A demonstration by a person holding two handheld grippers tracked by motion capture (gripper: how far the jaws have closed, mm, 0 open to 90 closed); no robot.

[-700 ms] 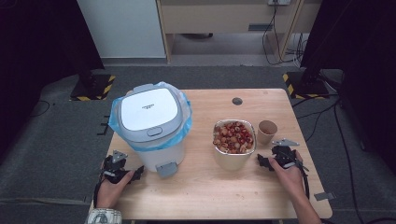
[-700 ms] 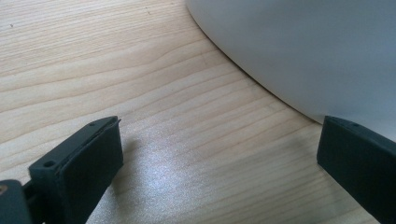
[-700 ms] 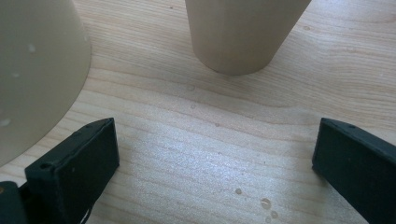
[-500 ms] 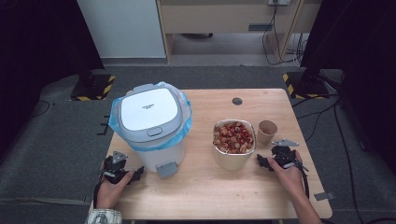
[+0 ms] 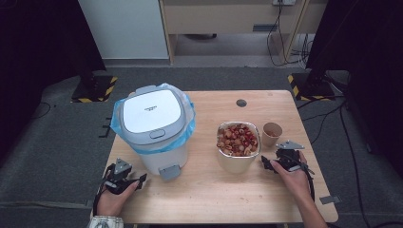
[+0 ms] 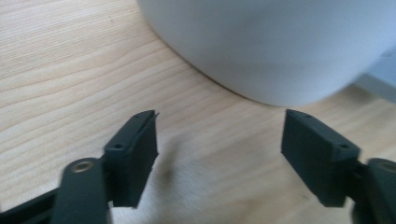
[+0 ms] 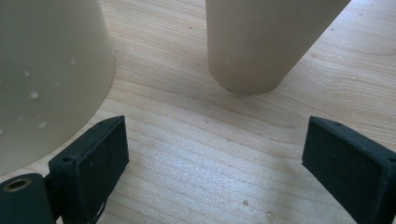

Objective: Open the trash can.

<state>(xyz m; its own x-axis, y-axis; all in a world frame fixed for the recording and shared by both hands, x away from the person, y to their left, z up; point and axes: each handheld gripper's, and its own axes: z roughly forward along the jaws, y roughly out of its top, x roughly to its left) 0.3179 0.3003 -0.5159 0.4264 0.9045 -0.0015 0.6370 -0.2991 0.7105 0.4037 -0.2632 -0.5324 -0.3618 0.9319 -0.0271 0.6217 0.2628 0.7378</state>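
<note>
A white pedal bin with a grey lid and a blue liner stands on the left half of the wooden table. My left gripper rests on the table just left of the bin's base, jaws open and nothing between them. A cream bowl of red and tan pieces sits right of centre, with a small brown paper cup beside it. My right gripper lies low on the table in front of the cup and right of the bowl, open and empty.
The bin's grey foot pedal sticks out toward the table's front edge. A dark round grommet sits near the far edge. Bare wood lies between the two hands along the front. Black-and-yellow stand feet rest on the floor beyond.
</note>
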